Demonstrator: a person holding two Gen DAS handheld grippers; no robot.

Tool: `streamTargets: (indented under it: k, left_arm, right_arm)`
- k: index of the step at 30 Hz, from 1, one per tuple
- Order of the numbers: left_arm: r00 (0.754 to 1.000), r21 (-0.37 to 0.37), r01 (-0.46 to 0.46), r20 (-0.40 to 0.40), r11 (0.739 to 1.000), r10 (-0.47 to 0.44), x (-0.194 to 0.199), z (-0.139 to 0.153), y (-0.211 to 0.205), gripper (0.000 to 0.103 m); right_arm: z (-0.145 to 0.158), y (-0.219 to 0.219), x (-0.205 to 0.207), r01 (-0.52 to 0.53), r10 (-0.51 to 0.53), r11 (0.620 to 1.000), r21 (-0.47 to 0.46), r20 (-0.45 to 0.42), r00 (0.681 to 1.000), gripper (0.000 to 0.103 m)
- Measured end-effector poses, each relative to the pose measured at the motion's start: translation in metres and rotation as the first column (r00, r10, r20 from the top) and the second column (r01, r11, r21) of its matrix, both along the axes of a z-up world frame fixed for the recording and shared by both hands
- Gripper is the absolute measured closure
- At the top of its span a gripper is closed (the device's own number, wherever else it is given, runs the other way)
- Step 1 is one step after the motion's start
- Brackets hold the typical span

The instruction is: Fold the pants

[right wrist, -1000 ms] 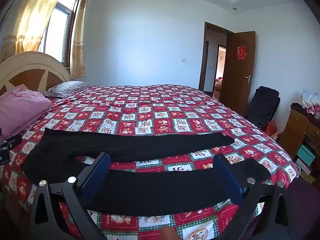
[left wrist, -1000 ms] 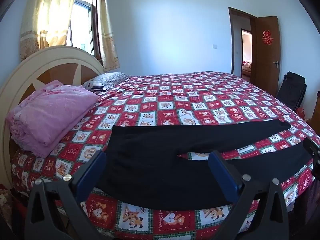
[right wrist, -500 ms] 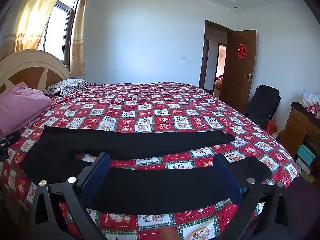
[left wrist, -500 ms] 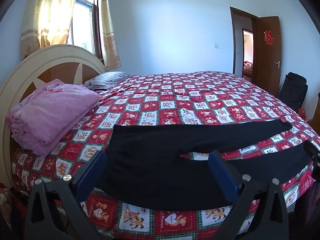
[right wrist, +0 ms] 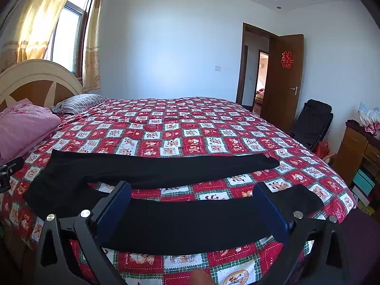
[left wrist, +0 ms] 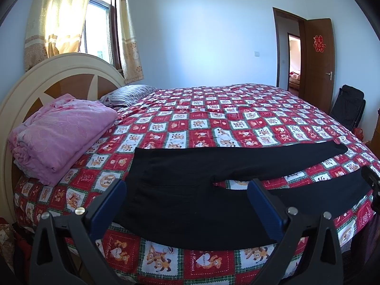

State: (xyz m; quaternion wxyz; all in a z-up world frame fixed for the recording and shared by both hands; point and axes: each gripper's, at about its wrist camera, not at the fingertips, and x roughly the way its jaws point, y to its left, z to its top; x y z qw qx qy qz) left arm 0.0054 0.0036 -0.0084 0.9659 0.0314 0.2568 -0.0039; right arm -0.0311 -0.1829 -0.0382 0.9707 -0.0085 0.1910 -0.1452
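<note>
A pair of black pants (left wrist: 190, 190) is seen spread flat along the near edge of a bed (left wrist: 237, 118) covered by a red, white and green patchwork quilt, the waist turned toward the headboard (left wrist: 59, 71) and the two legs parted in a narrow V toward the foot. The left tongs (left wrist: 187, 197) are held wide open above the waist and seat, nothing gripped. The right tongs (right wrist: 192, 204) are likewise held open, over the nearer leg, nothing between their blue pads (right wrist: 114, 204). A folded pink blanket (left wrist: 59, 133) is stacked beside the headboard, with a striped pillow (left wrist: 128, 92) behind it. A brown door (right wrist: 282, 80) is shown standing open at the far wall.
</note>
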Motion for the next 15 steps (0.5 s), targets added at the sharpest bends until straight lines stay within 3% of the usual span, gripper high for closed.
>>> streamTargets:
  k: [15]
  left_arm:
    - [1.000, 0.000, -0.002, 0.001, 1.000, 0.002, 0.0010, -0.0014, 0.0006, 0.000]
  right_arm:
    - [-0.0006, 0.0009, 0.0011, -0.003, 0.003, 1.000, -0.001, -0.003, 1.000, 0.001]
